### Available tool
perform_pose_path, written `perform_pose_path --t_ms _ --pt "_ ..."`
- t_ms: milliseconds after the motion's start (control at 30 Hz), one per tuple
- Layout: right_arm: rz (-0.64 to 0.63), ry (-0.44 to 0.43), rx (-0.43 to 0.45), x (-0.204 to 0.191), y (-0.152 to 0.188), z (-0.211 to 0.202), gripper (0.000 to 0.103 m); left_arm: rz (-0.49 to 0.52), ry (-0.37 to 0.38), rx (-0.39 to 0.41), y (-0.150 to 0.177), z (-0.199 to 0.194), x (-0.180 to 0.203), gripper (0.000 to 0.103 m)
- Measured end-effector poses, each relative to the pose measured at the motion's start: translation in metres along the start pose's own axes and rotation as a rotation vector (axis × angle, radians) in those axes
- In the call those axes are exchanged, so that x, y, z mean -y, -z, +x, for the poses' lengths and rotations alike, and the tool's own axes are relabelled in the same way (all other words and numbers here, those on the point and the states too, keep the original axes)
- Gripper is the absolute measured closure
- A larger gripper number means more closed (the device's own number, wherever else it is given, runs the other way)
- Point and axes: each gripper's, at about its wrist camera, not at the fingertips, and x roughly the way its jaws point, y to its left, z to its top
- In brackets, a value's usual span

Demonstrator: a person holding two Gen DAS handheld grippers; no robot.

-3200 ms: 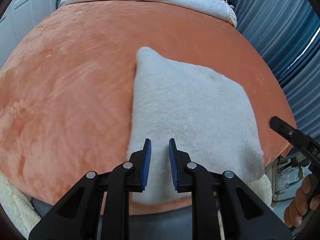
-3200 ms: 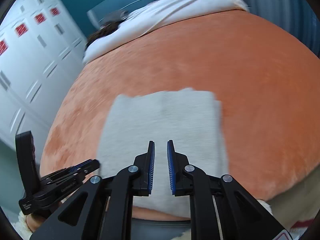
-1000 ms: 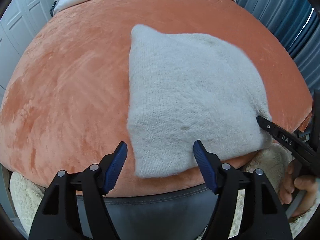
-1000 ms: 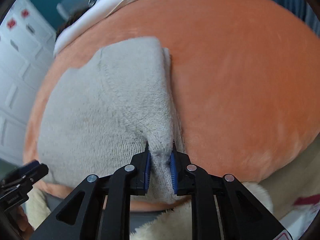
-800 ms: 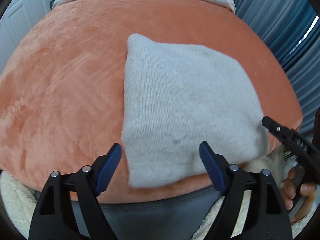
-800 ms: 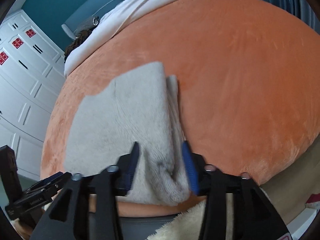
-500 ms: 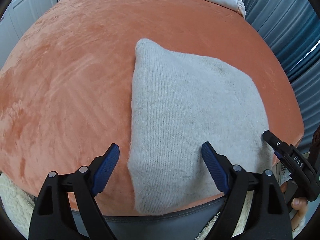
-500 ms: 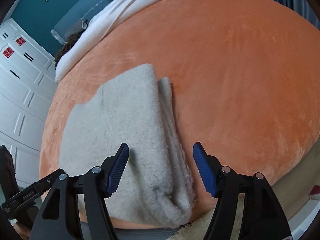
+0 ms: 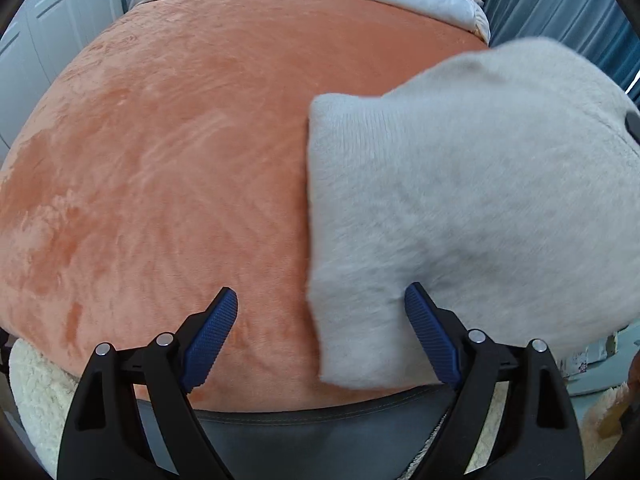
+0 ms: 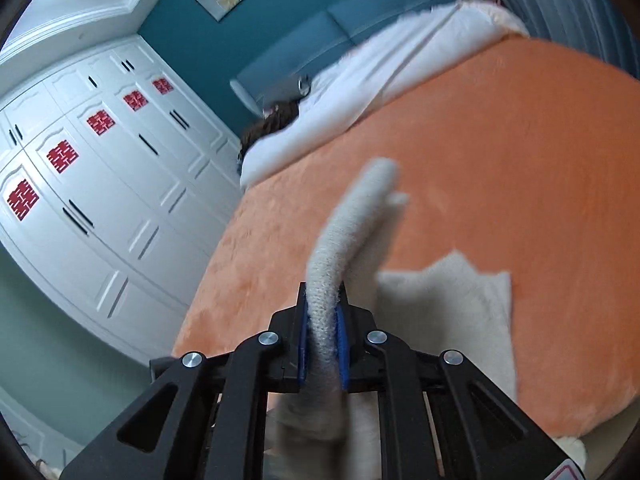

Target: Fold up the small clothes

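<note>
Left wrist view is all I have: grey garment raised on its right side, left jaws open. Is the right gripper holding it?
Observer: Yes. The right gripper is shut on a folded edge of the grey garment, which arcs up and away from it.
Operator: Anything under it on that side?
Observer: A pale cloth lies flat on the orange blanket, right of the gripper. I cannot tell whether it is part of the same garment.
Operator: Is the left gripper visible from there?
Observer: No. The right wrist view shows white wardrobe doors off the blanket's left side instead.
</note>
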Motion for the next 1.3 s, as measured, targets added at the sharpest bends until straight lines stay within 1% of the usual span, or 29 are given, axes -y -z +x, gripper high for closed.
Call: perform_pose_path --t_ms 33,100,133,167,200,233,267,300,367,433,500,567,600,667,733,767,833,900,933,1000,1100,1167,1200,1233,1267,1300 --pt "0.011 0.062 -0.015 0.013 0.004 0.006 0.092 -0.006 0.001 0.003 -0.001 -0.001 -0.002 0.017" --pt "0.024 0.268 -0.13 0.061 0.029 0.041 0.092 -0.009 0.001 -0.005 -0.002 0.002 -0.003 0.017" --pt "0.032 0.405 -0.232 0.092 0.05 0.067 0.092 -0.012 0.004 -0.009 -0.003 0.004 -0.003 0.017" --pt "0.051 0.495 -0.315 0.116 0.071 0.084 0.091 -0.013 0.012 -0.017 -0.003 0.008 -0.001 0.017" --pt "0.07 0.472 -0.275 0.123 0.079 0.081 0.09 -0.01 0.017 -0.023 -0.003 0.01 0.001 0.017" --pt "0.09 0.436 -0.238 0.121 0.078 0.072 0.089 -0.005 0.02 -0.027 -0.004 0.013 0.005 0.017" --pt "0.112 0.41 -0.228 0.118 0.072 0.065 0.087 0.0 0.02 -0.029 -0.004 0.015 0.007 0.017" --pt "0.122 0.404 -0.219 0.114 0.068 0.06 0.081 0.005 0.025 -0.032 -0.006 0.018 0.011 0.017" --pt "0.105 0.411 -0.198 0.108 0.059 0.052 0.075 0.013 0.045 -0.034 -0.009 0.024 0.019 0.017" --pt "0.083 0.415 -0.161 0.105 0.053 0.044 0.042 0.021 0.054 -0.04 -0.015 0.031 0.026 0.017" --pt "0.084 0.408 -0.151 0.108 0.049 0.047 0.038 0.019 0.075 -0.051 -0.021 0.04 0.033 0.017" --pt "0.104 0.401 -0.197 0.119 0.052 0.056 0.034 0.003 0.094 -0.069 -0.025 0.053 0.036 0.016" --pt "0.118 0.397 -0.223 0.132 0.056 0.061 0.033 -0.012 0.082 -0.089 -0.027 0.061 0.037 0.015" --pt "0.149 0.386 -0.256 0.134 0.067 0.076 0.031 -0.016 0.075 -0.107 -0.03 0.075 0.039 0.011" --pt "0.2 0.346 -0.251 0.141 0.073 0.081 0.024 -0.011 0.058 -0.122 -0.03 0.085 0.041 0.009" --pt "0.224 0.326 -0.251 0.145 0.075 0.083 0.023 -0.017 0.068 -0.13 -0.03 0.091 0.041 0.007" --pt "0.274 0.289 -0.245 0.153 0.079 0.088 0.016 -0.053 0.087 -0.145 -0.031 0.099 0.037 0.005" --pt "0.269 0.278 -0.235 0.152 0.079 0.093 0.013 -0.087 0.11 -0.157 -0.032 0.106 0.034 0.005" --pt "0.262 0.28 -0.235 0.151 0.078 0.095 0.01 -0.094 0.115 -0.158 -0.031 0.106 0.034 0.005" --pt "0.251 0.29 -0.24 0.147 0.079 0.099 0.005 -0.093 0.109 -0.157 -0.032 0.109 0.037 0.005" --pt "0.209 0.326 -0.254 0.136 0.078 0.109 0.005 -0.1 0.095 -0.162 -0.033 0.109 0.041 0.005" --pt "0.197 0.328 -0.263 0.129 0.077 0.115 0.005 -0.104 0.09 -0.168 -0.033 0.108 0.044 0.005" --pt "0.195 0.317 -0.27 0.127 0.076 0.118 0.011 -0.101 0.09 -0.171 -0.034 0.106 0.045 0.005" --pt "0.198 0.302 -0.278 0.125 0.076 0.119 0.021 -0.095 0.089 -0.173 -0.034 0.105 0.047 0.006" --pt "0.204 0.29 -0.287 0.124 0.076 0.119 0.024 -0.09 0.088 -0.172 -0.036 0.103 0.05 0.01" --pt "0.209 0.286 -0.299 0.122 0.075 0.119 0.034 -0.089 0.093 -0.169 -0.039 0.099 0.053 0.014"
